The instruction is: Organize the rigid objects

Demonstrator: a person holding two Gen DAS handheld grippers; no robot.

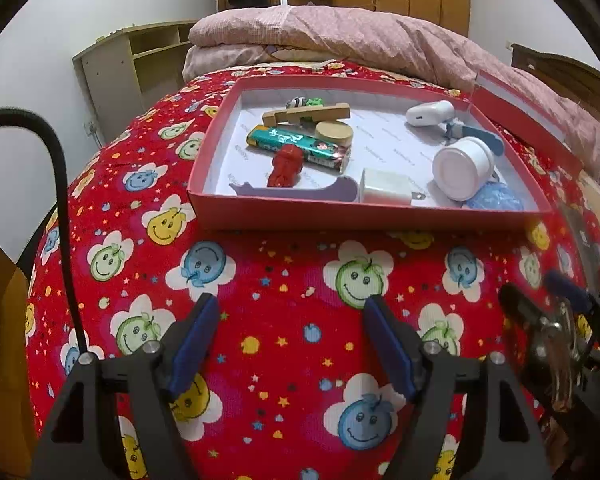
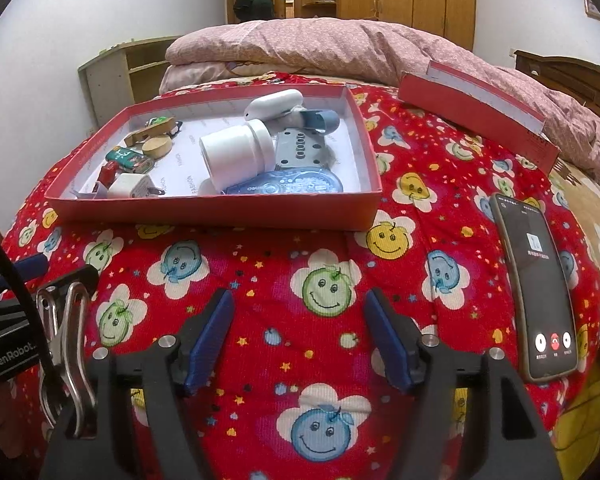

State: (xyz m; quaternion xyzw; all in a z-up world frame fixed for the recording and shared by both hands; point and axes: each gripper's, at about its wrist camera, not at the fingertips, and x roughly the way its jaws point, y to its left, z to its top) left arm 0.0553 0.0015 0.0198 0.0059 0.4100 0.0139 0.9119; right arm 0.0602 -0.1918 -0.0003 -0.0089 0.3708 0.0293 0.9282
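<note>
A shallow red box (image 1: 340, 216) (image 2: 220, 210) lies on a red smiley-print bedspread. It holds several small rigid objects: a white jar (image 1: 462, 168) (image 2: 236, 152), a white charger plug (image 1: 388, 192) (image 2: 134, 186), a green tin (image 1: 296, 146) (image 2: 130, 159), a red figure (image 1: 286, 166), a wooden disc (image 1: 334, 132) (image 2: 157, 146), a blue correction tape (image 2: 292, 186) and a white case (image 1: 428, 112) (image 2: 274, 104). My left gripper (image 1: 292, 344) is open and empty, above the bedspread in front of the box. My right gripper (image 2: 300, 340) is open and empty, also in front of the box.
The box lid (image 1: 524, 114) (image 2: 480, 116) lies at the back right. A phone (image 2: 540, 288) with a lit screen lies on the bedspread at the right. A folded pink quilt (image 1: 340, 36) lies behind the box. A shelf unit (image 1: 132, 64) stands at the back left.
</note>
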